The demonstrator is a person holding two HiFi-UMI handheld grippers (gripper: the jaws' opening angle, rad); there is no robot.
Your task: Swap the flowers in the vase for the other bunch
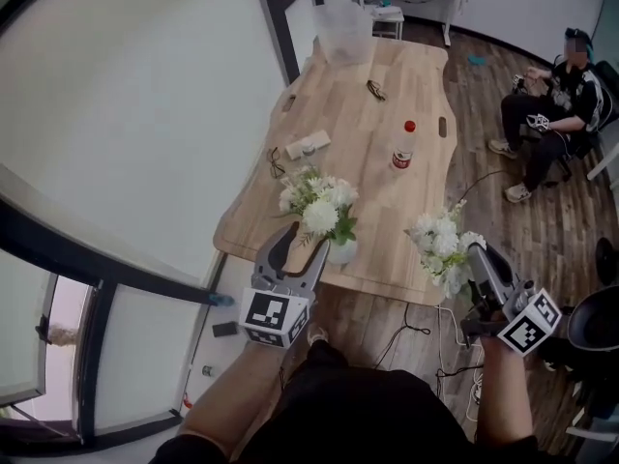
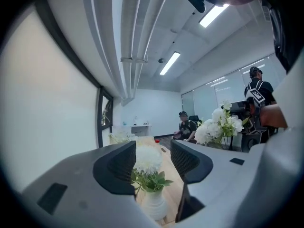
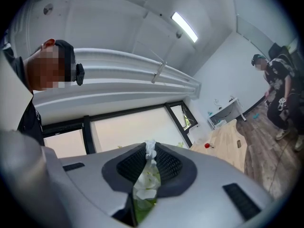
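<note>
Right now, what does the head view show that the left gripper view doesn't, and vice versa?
Head view only: the right claw shut on the spare bunch by its stems. Left gripper view only: the ceiling lights. Both: the open left claw, the vase, its flowers, the spare bunch, the seated person.
</note>
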